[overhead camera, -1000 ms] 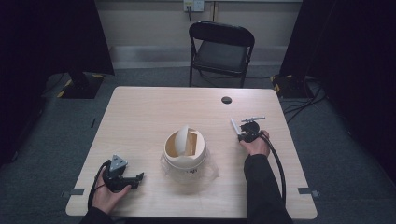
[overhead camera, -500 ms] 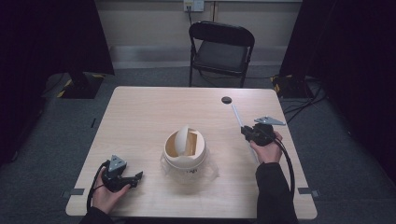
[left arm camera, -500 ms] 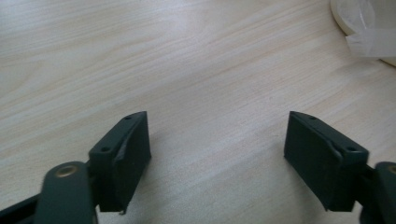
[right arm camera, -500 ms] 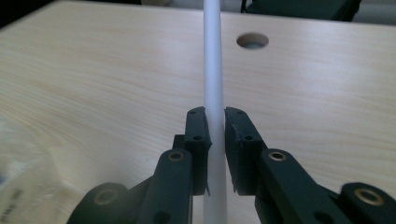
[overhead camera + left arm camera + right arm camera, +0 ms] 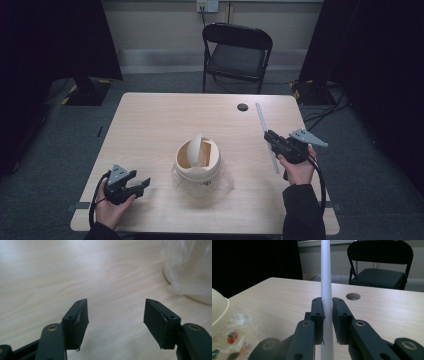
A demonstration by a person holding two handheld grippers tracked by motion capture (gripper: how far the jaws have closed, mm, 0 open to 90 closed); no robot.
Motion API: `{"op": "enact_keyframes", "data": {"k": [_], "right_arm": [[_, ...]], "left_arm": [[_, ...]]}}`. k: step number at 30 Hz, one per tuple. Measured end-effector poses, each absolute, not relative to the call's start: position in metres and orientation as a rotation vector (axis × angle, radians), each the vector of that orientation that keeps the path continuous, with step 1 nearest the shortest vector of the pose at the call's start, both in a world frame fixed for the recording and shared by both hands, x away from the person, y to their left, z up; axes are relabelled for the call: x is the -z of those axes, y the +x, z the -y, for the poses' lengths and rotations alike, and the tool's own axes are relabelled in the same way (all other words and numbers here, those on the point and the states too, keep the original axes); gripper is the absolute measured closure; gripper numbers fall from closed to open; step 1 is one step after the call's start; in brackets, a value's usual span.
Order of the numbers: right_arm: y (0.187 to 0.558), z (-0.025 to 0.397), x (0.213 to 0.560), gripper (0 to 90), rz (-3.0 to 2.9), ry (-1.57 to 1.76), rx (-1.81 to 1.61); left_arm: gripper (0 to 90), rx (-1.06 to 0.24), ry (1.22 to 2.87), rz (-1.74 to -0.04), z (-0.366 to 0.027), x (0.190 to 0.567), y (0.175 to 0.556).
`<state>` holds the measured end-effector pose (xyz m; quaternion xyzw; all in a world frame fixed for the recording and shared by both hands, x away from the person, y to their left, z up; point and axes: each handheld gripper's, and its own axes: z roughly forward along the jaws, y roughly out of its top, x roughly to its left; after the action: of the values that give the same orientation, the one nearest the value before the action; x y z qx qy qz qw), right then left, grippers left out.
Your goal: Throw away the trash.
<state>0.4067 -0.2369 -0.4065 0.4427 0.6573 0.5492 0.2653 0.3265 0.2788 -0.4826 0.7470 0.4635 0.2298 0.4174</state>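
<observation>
- A dark curtain (image 5: 60, 40) is seen at the left of the room, above grey carpet (image 5: 45, 150).
- The left gripper (image 5: 131, 184) is held low at the table's near-left corner by the left hand (image 5: 111, 209); its jaws are spread wide with nothing between them, bare wood showing in the gap in the left gripper view.
- The table (image 5: 150, 130) is a pale wood-grain top, lit evenly, with a round cable hole (image 5: 242, 107) near its far edge.
- A cream bowl (image 5: 197, 157) is set at the table's middle on a clear plastic bag (image 5: 222, 179); a cream piece is propped upright inside it. The bag's printed fruit pattern is seen at the left of the right gripper view.
- A black folding chair (image 5: 236, 50) is placed beyond the far edge, against a light wall with an outlet (image 5: 207, 5).
- A white tube (image 5: 266, 135) is clamped between the jaws of the right gripper (image 5: 270, 139), held by the right hand (image 5: 299, 167) at the table's right side. The tube is angled toward the far edge, past the cable hole; whether its near end touches the table cannot be told.
- Cables (image 5: 327, 107) are strewn on the floor at the far right, before another dark curtain (image 5: 375, 60).
</observation>
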Motion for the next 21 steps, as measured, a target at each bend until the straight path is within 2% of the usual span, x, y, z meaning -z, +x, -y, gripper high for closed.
{"op": "enact_keyframes", "data": {"k": [9, 21], "right_arm": [[0.4, 0.238, 0.393, 80.7, -1.723, 1.133, -1.56], [0.391, 0.242, 0.376, 80.8, -1.642, 1.065, -1.667]], "left_arm": [[37.0, -0.581, 1.717, -1.142, -0.287, 0.463, 0.322], [37.2, -0.586, 1.555, -1.018, -0.284, 0.413, 0.324]]}}
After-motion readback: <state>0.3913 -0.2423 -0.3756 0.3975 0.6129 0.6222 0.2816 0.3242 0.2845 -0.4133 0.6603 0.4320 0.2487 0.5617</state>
